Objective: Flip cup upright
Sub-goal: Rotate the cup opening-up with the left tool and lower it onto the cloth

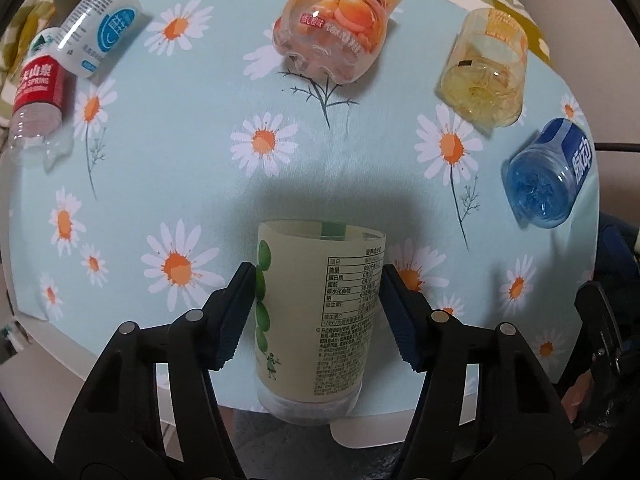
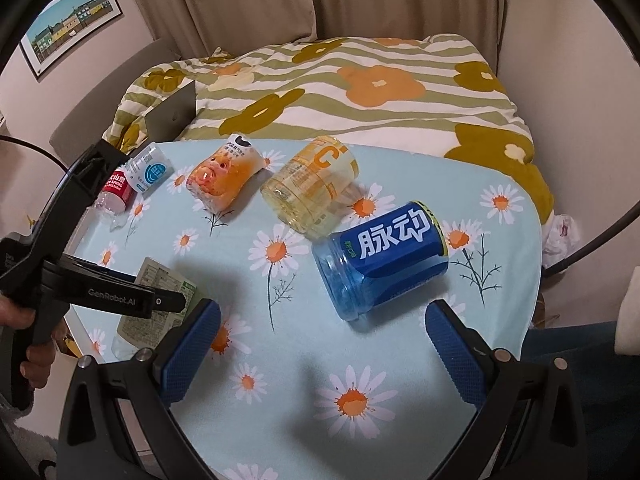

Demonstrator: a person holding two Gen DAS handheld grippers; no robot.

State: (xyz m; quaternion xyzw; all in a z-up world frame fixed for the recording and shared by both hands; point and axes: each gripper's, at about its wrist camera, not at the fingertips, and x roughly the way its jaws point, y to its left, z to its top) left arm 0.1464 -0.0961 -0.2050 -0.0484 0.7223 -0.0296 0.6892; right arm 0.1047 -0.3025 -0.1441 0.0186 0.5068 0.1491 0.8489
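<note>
1. As the left wrist view shows, the left gripper has its two blue pads against the opposite sides of the pale green cup, one pad on the grape picture, the other on the printed nutrition table. The jaws are closed on it.
   - The cup is a cut-off bottle. Its cut rim points away from the camera and its clear moulded base points toward it, past the near edge of the table.
   - Whether the cup rests on the daisy cloth or is held just above it cannot be told from this view.
   - Five other cut bottles lie on their sides further back: a red-label one, a white-and-blue one, an orange one, a yellow one and a blue one.

2. In the right wrist view, the right gripper hangs wide open over the near part of the table, holding nothing.
   - The blue cup lies on its side just beyond the pads, not touched by them.
   - At far left the left gripper appears side-on, its black arm across the pale green cup, which sits near the table edge.
   - The yellow, orange, white-and-blue and red-label cups are all on their sides.

3. Progress assessment.
   - Done: grasp on the pale green cup is established.
   - Left: rotate that cup until its open rim faces up, set it down, release.
   - No cup stands upright in either view; if the task covers all six, it is at an early stage.
</note>
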